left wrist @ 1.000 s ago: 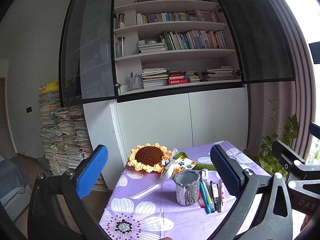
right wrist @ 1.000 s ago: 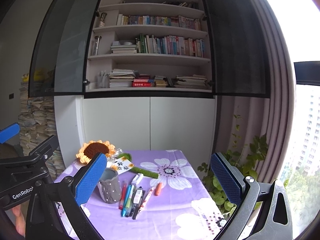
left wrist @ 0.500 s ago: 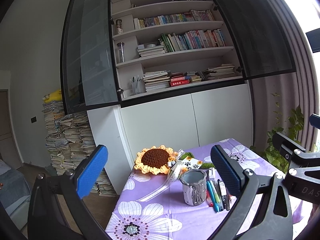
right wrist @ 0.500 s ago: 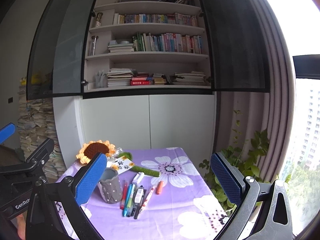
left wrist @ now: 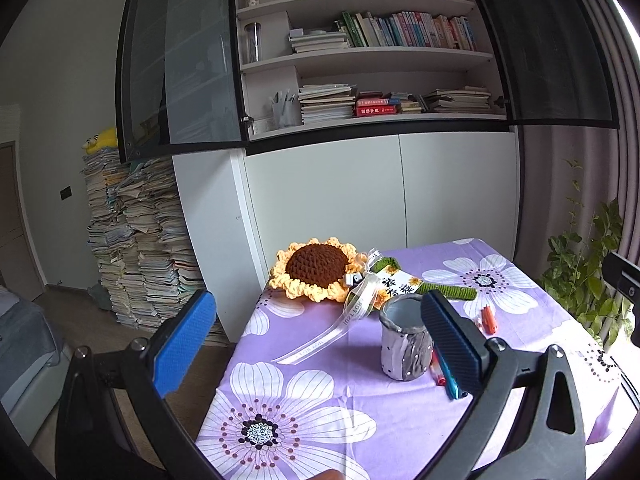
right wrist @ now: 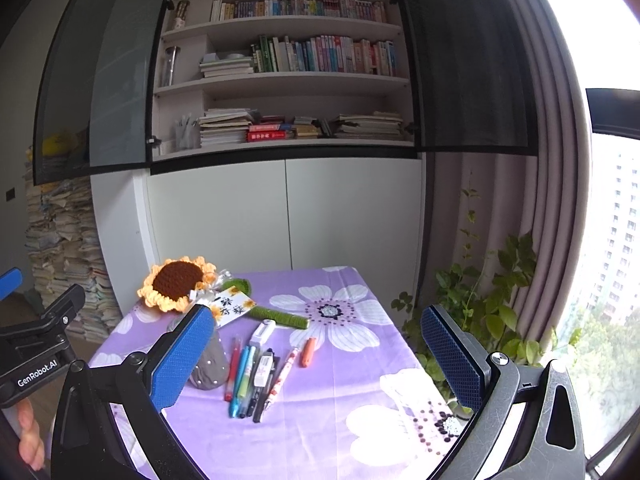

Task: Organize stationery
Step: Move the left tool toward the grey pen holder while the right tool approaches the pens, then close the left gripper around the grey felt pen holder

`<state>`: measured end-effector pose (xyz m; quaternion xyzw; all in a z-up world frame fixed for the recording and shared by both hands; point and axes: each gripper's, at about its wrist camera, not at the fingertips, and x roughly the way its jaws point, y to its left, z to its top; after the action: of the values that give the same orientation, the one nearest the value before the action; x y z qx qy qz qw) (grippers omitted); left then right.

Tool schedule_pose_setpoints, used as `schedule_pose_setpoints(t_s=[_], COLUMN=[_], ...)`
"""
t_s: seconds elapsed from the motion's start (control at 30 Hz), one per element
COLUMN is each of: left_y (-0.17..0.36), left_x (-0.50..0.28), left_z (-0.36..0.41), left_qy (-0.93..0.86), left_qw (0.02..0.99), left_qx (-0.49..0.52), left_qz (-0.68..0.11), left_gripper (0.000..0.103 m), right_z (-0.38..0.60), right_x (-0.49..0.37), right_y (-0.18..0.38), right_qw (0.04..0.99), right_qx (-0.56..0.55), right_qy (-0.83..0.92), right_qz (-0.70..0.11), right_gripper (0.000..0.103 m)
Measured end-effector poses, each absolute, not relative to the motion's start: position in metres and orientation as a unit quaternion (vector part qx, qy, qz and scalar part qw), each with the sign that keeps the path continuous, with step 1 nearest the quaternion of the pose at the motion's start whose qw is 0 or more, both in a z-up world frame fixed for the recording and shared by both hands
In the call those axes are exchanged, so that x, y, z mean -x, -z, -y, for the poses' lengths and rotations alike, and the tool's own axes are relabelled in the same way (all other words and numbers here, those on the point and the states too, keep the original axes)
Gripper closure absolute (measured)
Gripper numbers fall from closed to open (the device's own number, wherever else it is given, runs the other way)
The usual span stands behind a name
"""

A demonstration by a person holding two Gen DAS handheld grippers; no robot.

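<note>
Left gripper (left wrist: 316,340): held above the near left part of the table, fingers wide apart, nothing between them.
Right gripper (right wrist: 316,352): held above the near right part of the table, fingers wide apart, nothing between them.
Table (right wrist: 352,368): covered in a purple cloth with large white flowers, pushed up against white cabinet doors.
Cup (left wrist: 404,340): grey, upright, open at the top, toward the left side of the table; in the right view the right gripper's left finger hides most of it.
Pens (right wrist: 252,376): a row lying flat just right of the cup, side by side and touching or nearly so, among them red, green, blue, black and a patterned one; from the left view the left gripper's right finger blocks most of them.
White tube (right wrist: 262,332): lies at the far end of the pen row.
Orange piece (right wrist: 307,352): short, lies alone a little right of the pens.
Crocheted sunflower (left wrist: 316,270): rests at the far left corner, with a green stem (right wrist: 280,314) running right behind the pens.
Card (right wrist: 232,306): white with black characters, lies by the stem with a clear ribbon (left wrist: 324,340) trailing past the cup.
Behind the table: open shelves of books (right wrist: 320,56).
Left of the table: tall paper stacks (left wrist: 136,240) on the floor.
Right of the table: a leafy plant (right wrist: 488,296) beside the curtain.
</note>
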<state>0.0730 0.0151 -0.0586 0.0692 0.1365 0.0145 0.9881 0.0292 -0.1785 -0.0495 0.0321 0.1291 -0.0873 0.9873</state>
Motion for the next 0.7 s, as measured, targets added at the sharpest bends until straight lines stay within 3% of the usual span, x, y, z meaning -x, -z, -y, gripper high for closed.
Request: schedule_pose_setpoints(t_s=[0.4, 0.7], left_y=[0.118, 0.155], left_x=[-0.134, -0.183], left_z=[-0.010, 0.003], left_qy=[0.076, 0.102], left_qw=[0.964, 0.944], left_qx=[-0.049, -0.048], left_qz=[-0.248, -0.310], left_gripper=[0.001, 0.001], right_z=[0.204, 0.212], right_x=[-0.090, -0.126], right_y=[0.100, 0.124], right_qw=[0.963, 0.952], right_qx=[-0.069, -0.075], right_qy=[0.097, 0.098], right_qz=[-0.243, -0.280], right_gripper=[0.000, 0.000])
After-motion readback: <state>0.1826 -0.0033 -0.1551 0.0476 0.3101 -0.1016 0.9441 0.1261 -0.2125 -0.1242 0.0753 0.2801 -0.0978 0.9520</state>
